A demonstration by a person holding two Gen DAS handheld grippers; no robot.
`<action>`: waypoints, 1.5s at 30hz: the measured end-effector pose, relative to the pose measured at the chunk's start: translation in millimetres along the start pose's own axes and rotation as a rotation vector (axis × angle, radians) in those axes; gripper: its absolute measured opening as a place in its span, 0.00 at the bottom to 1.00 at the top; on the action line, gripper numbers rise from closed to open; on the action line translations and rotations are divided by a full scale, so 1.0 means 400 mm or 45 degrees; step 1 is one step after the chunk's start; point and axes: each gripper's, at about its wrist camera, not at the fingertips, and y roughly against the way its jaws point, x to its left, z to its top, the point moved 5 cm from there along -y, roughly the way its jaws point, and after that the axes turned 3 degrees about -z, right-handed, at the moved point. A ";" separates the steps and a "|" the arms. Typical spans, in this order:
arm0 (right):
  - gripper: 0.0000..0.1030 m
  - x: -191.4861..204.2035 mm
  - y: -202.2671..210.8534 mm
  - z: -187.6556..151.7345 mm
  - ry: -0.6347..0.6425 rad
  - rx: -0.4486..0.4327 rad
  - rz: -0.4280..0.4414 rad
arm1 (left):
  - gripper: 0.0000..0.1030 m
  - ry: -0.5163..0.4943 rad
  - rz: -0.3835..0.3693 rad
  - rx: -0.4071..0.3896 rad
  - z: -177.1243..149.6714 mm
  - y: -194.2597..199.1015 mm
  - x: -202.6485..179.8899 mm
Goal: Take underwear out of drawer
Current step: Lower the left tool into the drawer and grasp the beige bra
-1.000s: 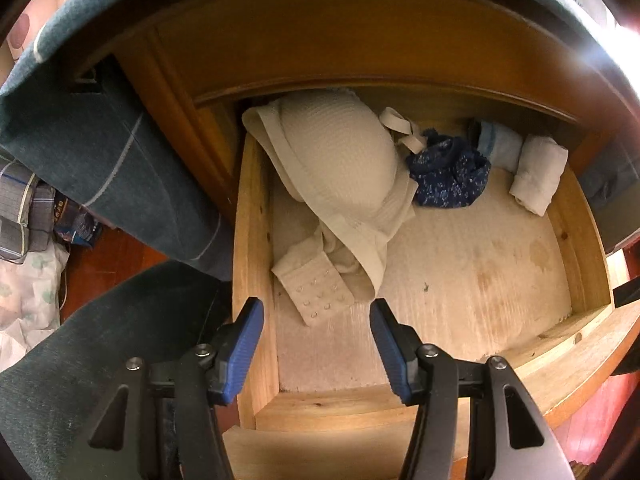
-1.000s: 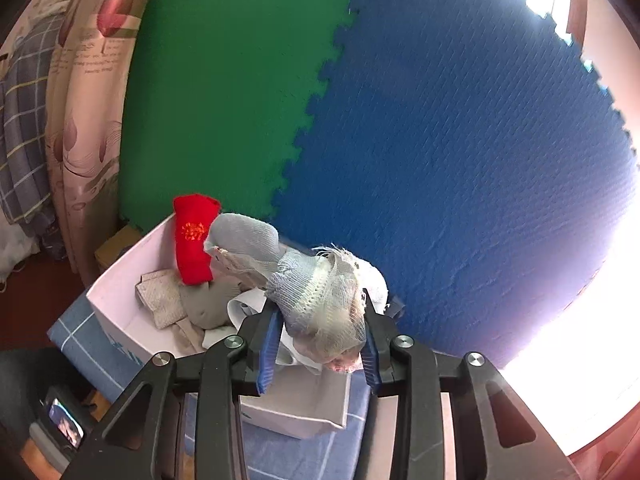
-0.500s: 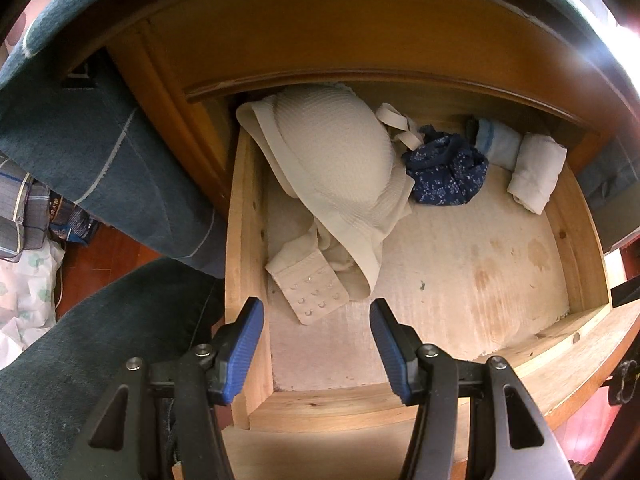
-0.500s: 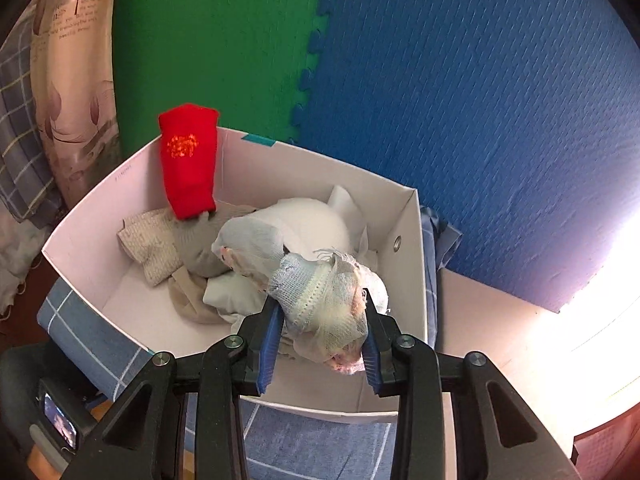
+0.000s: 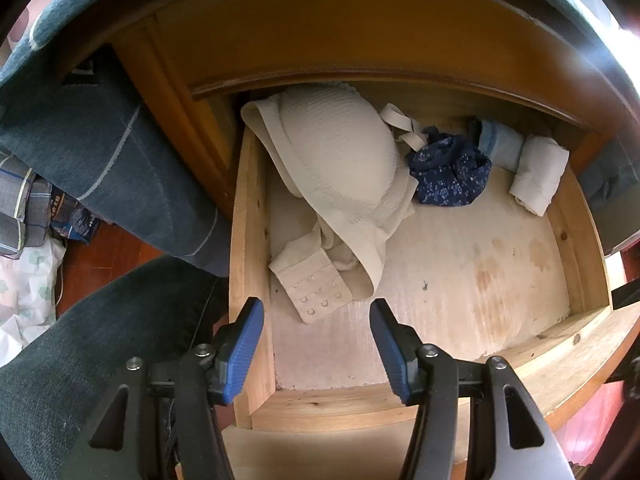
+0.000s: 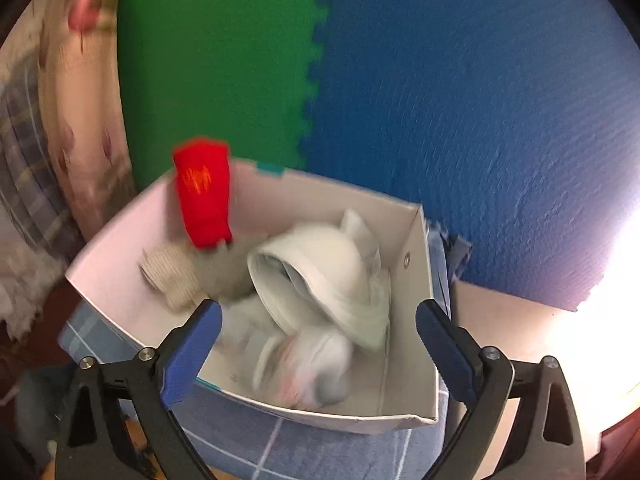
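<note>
We are holding the left gripper above the near edge of the open drawer, its two blue fingers standing partly apart with nothing between them and touching nothing. We are holding the right gripper over the near wall of a white box; its jaws have just been opening and are now standing wide, one finger at each side of the box mouth, gripping nothing. A blurred pale bundle is lying in the near part of the box, clear of both pads.

In the drawer we are counting four pieces of underwear. A cream bra is lying at the far left corner, its hook strap trailing toward the near wall, just beyond the left fingertips. A dark blue floral piece is lying just right of the bra, against the far wall. A pale blue roll and a white roll are lying side by side in the far right corner. The rest of the drawer floor is showing bare, stained wood.

In the box we are seeing one red roll standing against the far left wall, a beige piece and a grey piece below it, and a white garment heaped toward the right wall. The box is resting on blue checked cloth, with green and blue foam mats behind it.
</note>
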 end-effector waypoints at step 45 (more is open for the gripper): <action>0.99 -0.148 0.073 -0.500 -0.384 0.121 0.272 | 0.64 1.565 -0.624 -0.051 0.074 -0.168 0.108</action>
